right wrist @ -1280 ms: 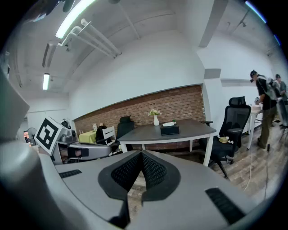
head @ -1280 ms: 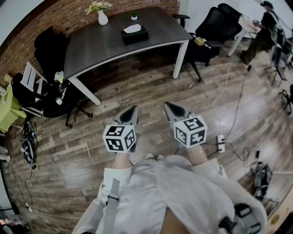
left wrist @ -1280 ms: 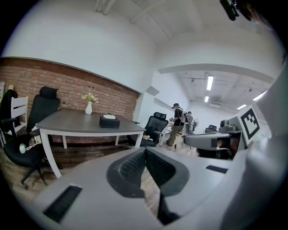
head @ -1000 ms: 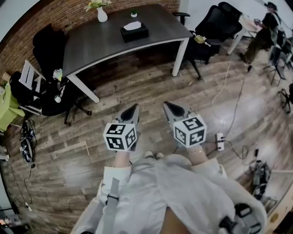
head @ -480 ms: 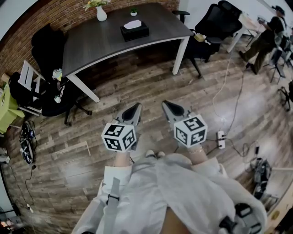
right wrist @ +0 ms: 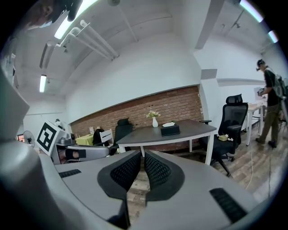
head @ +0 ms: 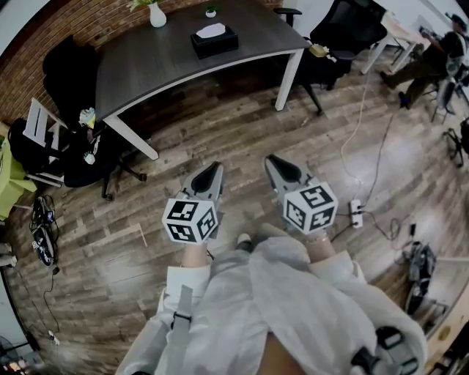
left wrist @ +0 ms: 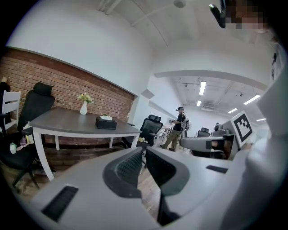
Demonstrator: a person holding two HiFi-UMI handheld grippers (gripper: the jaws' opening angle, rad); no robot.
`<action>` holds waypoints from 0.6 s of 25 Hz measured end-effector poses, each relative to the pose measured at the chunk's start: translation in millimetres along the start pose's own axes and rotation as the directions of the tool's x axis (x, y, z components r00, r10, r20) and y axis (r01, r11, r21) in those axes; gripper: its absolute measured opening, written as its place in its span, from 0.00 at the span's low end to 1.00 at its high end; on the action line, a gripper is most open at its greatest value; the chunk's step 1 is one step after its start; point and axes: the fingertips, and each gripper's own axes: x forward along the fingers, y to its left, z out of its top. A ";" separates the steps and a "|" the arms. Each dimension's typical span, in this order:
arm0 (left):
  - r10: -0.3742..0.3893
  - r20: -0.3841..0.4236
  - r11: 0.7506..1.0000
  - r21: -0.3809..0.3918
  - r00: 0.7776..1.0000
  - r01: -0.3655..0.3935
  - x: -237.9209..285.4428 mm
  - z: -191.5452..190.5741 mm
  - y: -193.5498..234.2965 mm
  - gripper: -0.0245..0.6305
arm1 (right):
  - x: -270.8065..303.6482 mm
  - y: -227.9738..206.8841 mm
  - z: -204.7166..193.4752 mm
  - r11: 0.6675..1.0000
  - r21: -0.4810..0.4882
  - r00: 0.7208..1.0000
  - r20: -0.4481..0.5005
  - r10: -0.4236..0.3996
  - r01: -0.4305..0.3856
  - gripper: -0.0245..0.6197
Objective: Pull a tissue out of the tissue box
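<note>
A black tissue box with a white tissue sticking out of its top stands on the grey desk at the far end of the room. The same tissue box shows in the left gripper view, and the tissue box in the right gripper view. My left gripper and right gripper are held side by side above the wooden floor, well short of the desk. Both point toward it, and both are shut with nothing between their jaws.
A white vase of flowers and a small plant also stand on the desk. Black office chairs are at its right end, more chairs and bags at its left. Cables and a power strip lie on the floor at the right. A person stands far right.
The desk and tissue box have shifted slightly up in the head view. Both grippers have stayed shut and side by side.
</note>
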 end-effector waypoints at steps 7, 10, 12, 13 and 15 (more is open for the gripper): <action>0.025 -0.015 1.000 -0.017 1.000 -0.025 8.4 -5.4 16.3 0.23 | 10.3 -9.3 -4.8 0.999 -0.002 0.999 -0.018 -0.040 0.040 0.17; 0.029 -0.026 0.999 -0.021 0.999 -0.030 18.9 -4.6 25.3 0.24 | 23.5 -20.6 -2.6 0.999 0.000 0.998 -0.021 -0.051 0.051 0.17; 0.034 -0.033 0.999 -0.024 0.999 -0.035 28.0 -3.2 34.2 0.24 | 37.1 -29.4 -0.5 0.999 0.000 0.998 -0.024 -0.050 0.050 0.17; 0.039 -0.035 0.999 -0.025 0.999 -0.040 33.6 -1.5 39.7 0.24 | 45.2 -34.6 1.0 0.999 -0.002 0.999 -0.027 -0.048 0.048 0.17; 0.057 -0.037 0.998 -0.027 0.998 -0.058 46.5 4.1 52.6 0.24 | 63.1 -47.2 4.9 0.999 -0.002 0.998 -0.036 -0.044 0.044 0.17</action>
